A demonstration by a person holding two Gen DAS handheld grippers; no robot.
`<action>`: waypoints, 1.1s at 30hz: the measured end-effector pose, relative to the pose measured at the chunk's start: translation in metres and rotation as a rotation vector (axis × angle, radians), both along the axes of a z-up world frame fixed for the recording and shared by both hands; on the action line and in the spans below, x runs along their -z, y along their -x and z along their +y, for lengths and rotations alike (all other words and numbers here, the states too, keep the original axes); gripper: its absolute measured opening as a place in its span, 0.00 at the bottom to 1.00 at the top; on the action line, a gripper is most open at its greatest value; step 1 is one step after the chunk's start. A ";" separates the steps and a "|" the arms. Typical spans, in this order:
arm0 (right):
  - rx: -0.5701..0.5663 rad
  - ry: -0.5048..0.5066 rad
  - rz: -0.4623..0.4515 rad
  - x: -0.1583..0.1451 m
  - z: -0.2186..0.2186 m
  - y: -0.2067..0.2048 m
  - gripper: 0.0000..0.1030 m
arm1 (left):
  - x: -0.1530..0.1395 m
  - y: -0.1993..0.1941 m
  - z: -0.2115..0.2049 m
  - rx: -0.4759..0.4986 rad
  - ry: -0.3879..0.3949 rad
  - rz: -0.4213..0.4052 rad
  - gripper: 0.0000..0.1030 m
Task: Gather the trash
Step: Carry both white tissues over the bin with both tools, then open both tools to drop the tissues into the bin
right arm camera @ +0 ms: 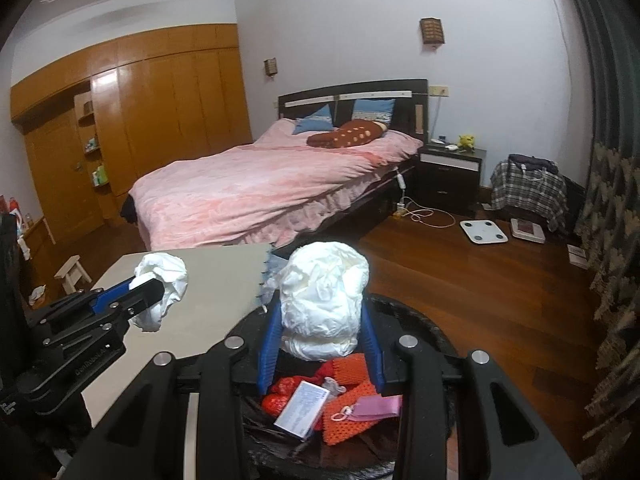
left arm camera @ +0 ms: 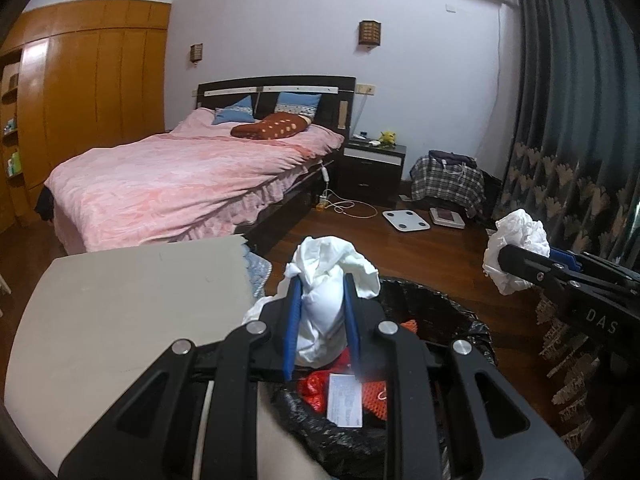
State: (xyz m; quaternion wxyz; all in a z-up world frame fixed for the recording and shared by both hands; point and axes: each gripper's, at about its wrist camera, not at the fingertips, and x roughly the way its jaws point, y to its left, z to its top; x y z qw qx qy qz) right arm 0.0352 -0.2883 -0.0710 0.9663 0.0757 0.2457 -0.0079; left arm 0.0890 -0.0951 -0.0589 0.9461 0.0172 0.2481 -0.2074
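White crumpled paper, 2 wads, both in hand.

Item 1: tissue wad (left arm camera: 328, 304), clenched between the blue fingers of the left gripper (left arm camera: 322, 312), held above the near rim of the trash bin (left arm camera: 460, 316).

Item 2: paper wad (right arm camera: 324, 300), larger, clenched between the fingers of the right gripper (right arm camera: 322, 320), held over the bin opening.

Bin: black liner, already holding orange mesh (right arm camera: 352, 404), red wrapper (right arm camera: 280, 394), a small white box (right arm camera: 302, 408) and a pink scrap (right arm camera: 380, 404).

Desk (left arm camera: 120, 300): grey top beside the bin; no trash shows on its visible part.

Status, as judged: late stage. Done: earlier items binned, 2 wads lifted. Left: release both wads into the bin. A further scrap may lie on the floor by the stool (right arm camera: 74, 274); too small to tell.
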 end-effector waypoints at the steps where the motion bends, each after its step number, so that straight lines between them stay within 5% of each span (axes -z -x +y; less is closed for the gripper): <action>1: 0.008 -0.001 0.002 0.001 -0.002 0.001 0.35 | 0.001 -0.001 -0.004 0.008 -0.003 0.002 0.19; 33: 0.071 -0.014 0.093 0.046 -0.047 -0.030 0.35 | 0.051 -0.046 -0.059 0.087 -0.025 0.048 0.19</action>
